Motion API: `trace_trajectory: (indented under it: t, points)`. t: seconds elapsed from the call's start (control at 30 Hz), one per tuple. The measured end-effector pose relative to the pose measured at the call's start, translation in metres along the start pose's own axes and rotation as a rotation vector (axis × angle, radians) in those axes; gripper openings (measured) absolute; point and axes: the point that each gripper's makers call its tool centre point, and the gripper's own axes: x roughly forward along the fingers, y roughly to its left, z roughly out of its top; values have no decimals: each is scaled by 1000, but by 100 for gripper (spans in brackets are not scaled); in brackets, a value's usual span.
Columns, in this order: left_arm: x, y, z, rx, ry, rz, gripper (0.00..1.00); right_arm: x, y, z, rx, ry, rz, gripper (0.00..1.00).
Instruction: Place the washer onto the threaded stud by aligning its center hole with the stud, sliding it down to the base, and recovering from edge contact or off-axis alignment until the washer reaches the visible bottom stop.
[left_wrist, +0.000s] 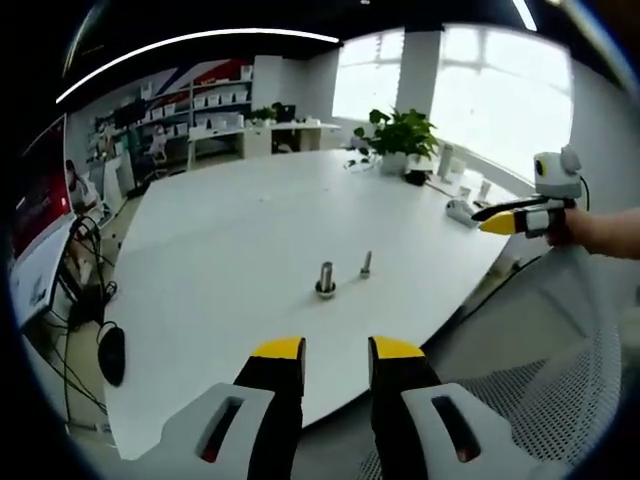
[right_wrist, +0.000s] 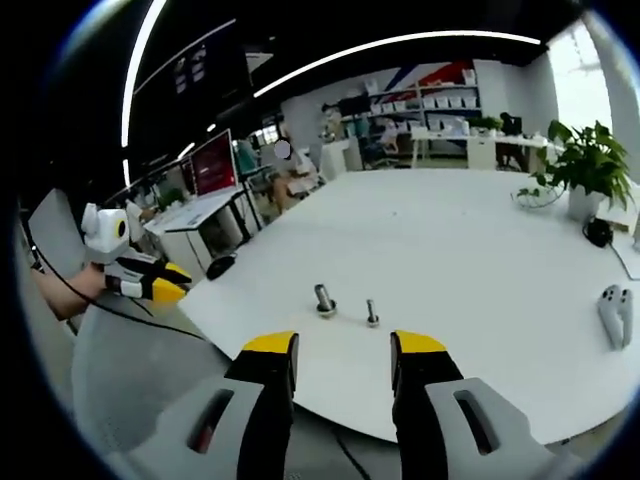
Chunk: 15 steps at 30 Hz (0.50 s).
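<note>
- Two grippers hang off the near edge of a white table (left_wrist: 220, 230), both short of the parts on it.
- Left gripper (left_wrist: 335, 350), in the left gripper view, points at the stud (left_wrist: 326, 277); its yellow-tipped jaws stand apart with nothing between them.
- Right gripper (right_wrist: 344, 345), in the right gripper view, also aims toward the stud (right_wrist: 324, 299), jaws parted and empty.
- Seen from the left gripper view, the right gripper (left_wrist: 500, 219) is held level off the table's right edge, a hand (left_wrist: 572, 228) behind it; its tips look close together.
- Seen from the right gripper view, the left gripper (right_wrist: 170, 284) sits left of the table, well apart from the stud.
- Stud stands upright near the table's front edge, a ring-like base at its foot; whether that is the washer cannot be told.
- Smaller bolt (left_wrist: 366, 264) stands just beside the stud.
- Potted plant (left_wrist: 402, 135) sits at the table's far side.
</note>
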Motion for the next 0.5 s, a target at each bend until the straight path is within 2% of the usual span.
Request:
trace_trajectory:
  t: [0.13, 0.3, 0.4, 0.47, 0.5]
  points:
    - [-1, -2, 0, -10, -5, -10, 25, 2, 4, -11, -16, 35, 24, 38]
    - [-3, 0, 0, 5, -4, 10, 25, 3, 7, -13, -50, 51, 35, 36]
    - [-6, 6, 2, -19, -21, 27, 25, 4, 11, -19, -90, 79, 57, 35]
    - [-8, 13, -8, -88, -7, 43, 25, 7, 11, -24, -92, 107, 65, 36]
    - [-8, 15, -7, -108, -16, 40, 25, 7, 12, -25, -88, 111, 70, 36]
